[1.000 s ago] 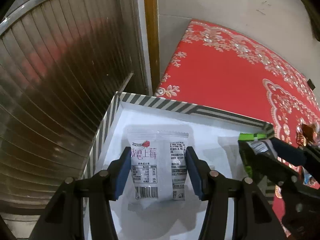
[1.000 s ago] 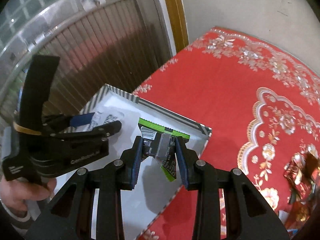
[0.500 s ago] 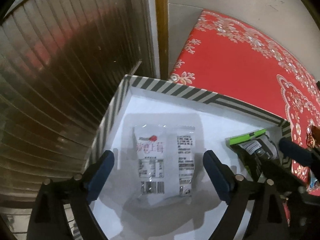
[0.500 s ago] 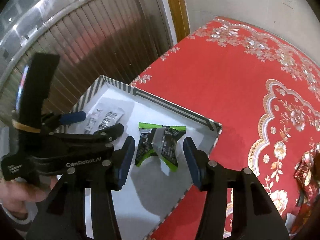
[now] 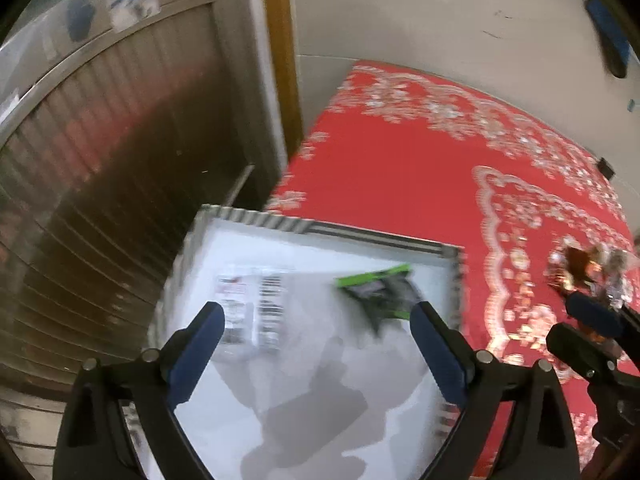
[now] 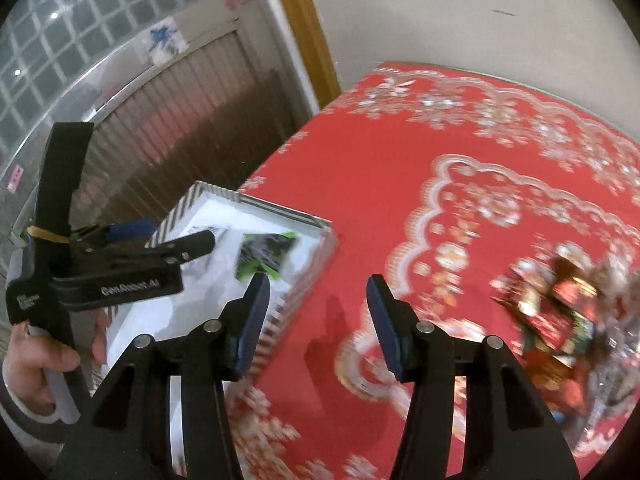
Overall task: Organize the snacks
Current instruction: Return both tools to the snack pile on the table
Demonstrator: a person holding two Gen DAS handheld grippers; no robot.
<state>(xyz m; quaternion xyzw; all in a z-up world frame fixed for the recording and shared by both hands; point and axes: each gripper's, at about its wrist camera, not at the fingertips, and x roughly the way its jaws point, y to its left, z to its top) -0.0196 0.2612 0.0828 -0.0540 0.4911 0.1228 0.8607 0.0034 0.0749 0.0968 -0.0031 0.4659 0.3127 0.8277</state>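
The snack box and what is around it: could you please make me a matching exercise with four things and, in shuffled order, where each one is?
Things:
1. white packet
2. green-and-black packet
3. heap of loose snacks
4. left gripper

Places:
A. on the red cloth, outside the striped box
B. in the box, nearer the door side
C. open above the box, holding nothing
D. in the box, nearer the red cloth

Pairs: 1-B, 2-D, 3-A, 4-C

Below my left hand-held gripper (image 5: 316, 316), black with blue pads (image 5: 192, 344), the box (image 5: 360, 240) is white inside with a black-and-white striped rim. In it lie a white packet (image 5: 250, 312) with black print and a green-and-black packet (image 5: 380, 292). The worktop (image 5: 400, 168) cloth is red with pale floral patterns.
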